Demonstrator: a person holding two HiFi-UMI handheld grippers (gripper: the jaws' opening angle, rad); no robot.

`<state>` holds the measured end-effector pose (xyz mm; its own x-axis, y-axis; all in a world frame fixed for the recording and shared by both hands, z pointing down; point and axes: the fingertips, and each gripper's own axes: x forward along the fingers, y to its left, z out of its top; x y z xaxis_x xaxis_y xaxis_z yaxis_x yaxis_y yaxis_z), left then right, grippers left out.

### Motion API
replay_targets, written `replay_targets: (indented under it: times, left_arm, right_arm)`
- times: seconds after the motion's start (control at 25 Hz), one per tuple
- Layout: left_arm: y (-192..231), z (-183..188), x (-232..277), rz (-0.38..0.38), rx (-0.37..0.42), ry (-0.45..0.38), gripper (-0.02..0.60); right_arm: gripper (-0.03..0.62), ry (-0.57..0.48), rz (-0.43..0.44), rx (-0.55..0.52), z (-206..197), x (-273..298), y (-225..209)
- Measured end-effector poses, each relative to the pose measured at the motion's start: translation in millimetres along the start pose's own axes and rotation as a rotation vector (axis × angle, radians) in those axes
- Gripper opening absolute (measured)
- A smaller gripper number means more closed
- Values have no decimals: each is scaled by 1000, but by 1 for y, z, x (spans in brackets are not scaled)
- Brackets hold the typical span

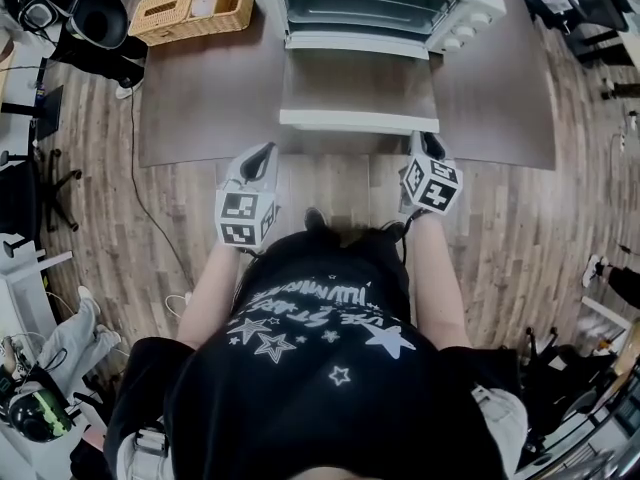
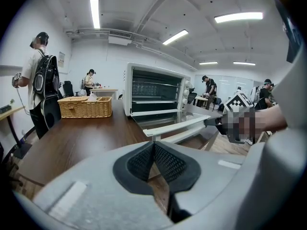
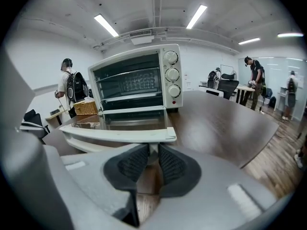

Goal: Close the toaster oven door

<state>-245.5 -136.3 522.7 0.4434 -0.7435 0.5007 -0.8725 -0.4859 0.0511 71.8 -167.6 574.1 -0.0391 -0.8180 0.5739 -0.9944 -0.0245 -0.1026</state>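
The white toaster oven (image 1: pixel 380 3) stands at the back of the brown table (image 1: pixel 200 98), its glass door (image 1: pixel 358 88) folded down flat toward me. Along the door's front edge runs the white door handle (image 1: pixel 358 120). My right gripper (image 1: pixel 422 148) is at the handle's right end. In the right gripper view the handle (image 3: pixel 120 134) crosses just above my right gripper (image 3: pixel 153 152), and its short white post sits between the pads, which close on it. My left gripper (image 1: pixel 262 158) hangs in front of the table edge, left of the door. Its pads (image 2: pixel 144 159) meet with nothing between them.
A wicker basket (image 1: pixel 195 10) sits on the table's far left, also visible in the left gripper view (image 2: pixel 85 107). A black office chair (image 1: pixel 95 13) stands left of the table. People stand around the room, one with a backpack (image 2: pixel 45 80). The floor is wood plank.
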Motion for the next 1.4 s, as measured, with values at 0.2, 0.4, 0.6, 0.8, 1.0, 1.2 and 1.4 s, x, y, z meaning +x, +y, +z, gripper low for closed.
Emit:
replay_targets:
  times: [0.2,0.4,0.6,0.8,1.0,1.2,1.4]
  left_arm:
    - [4,4,-2,-11,0,-23,11]
    - [11,8,-7,-10,-12,-41,11]
    - [17,13,-11,-10,-15,-64,11]
    - [19,18,-14,-18,-11,-73,11]
    - [17,15,-15,-24,-7,-69,11]
    - [16,22,-16,-10,-4,-79,11]
    - [25,28,-20,23,-6,-91,11]
  right_arm:
    - [74,-26,-13,5,12,-7,0]
    - [74,-60,-22,3,29,-16,2]
    - [74,-92,-36,10,43,-22,2]
    - [74,-128,-38,13,59,-27,5]
    - [74,-160,-24,14,73,-32,7]
    - [74,-180,-6,16,83,-34,5]
    - [74,-194,4,28,90,-35,5]
